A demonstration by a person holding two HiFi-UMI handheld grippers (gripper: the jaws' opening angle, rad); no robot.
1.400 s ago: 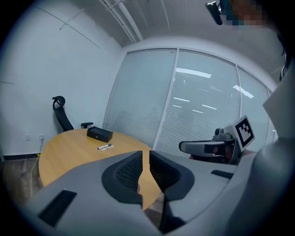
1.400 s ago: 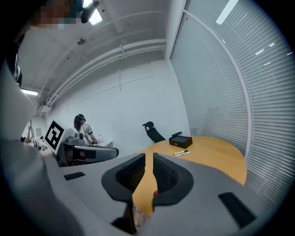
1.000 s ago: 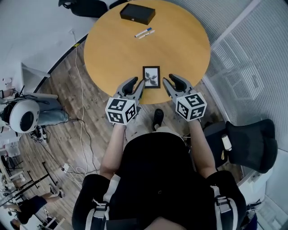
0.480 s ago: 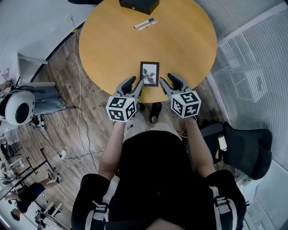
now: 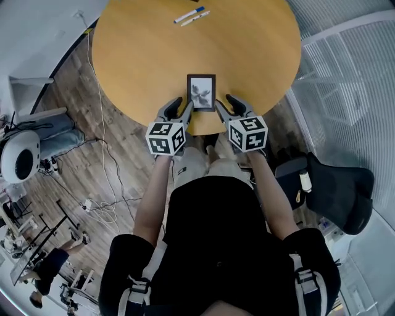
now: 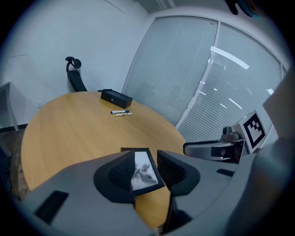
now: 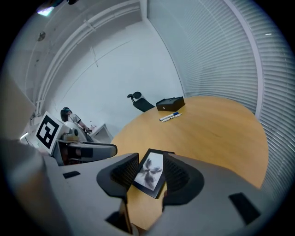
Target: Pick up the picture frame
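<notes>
Though partly behind jaws, picture frame [image 6: 145,169]

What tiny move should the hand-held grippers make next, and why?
Probably ease both forward to straddle the side edges of the picture frame. It lies flat on the table; the left hand-held gripper and right hand-held gripper are open by its near corners.

Picture frame [image 5: 201,92] flat on round table [image 5: 247,55], close to near edge. Left gripper [image 5: 183,106] just left of frame's near end, right gripper [image 5: 225,103] just right of it. Frame between them. Two markers [image 5: 190,15] side by side on table's far side, beyond frame. Box [image 6: 116,97] behind markers, at far edge. Chair [image 6: 73,73] behind box, off table. Office chair [image 5: 336,191] right of person [image 5: 216,247], beside table.
</notes>
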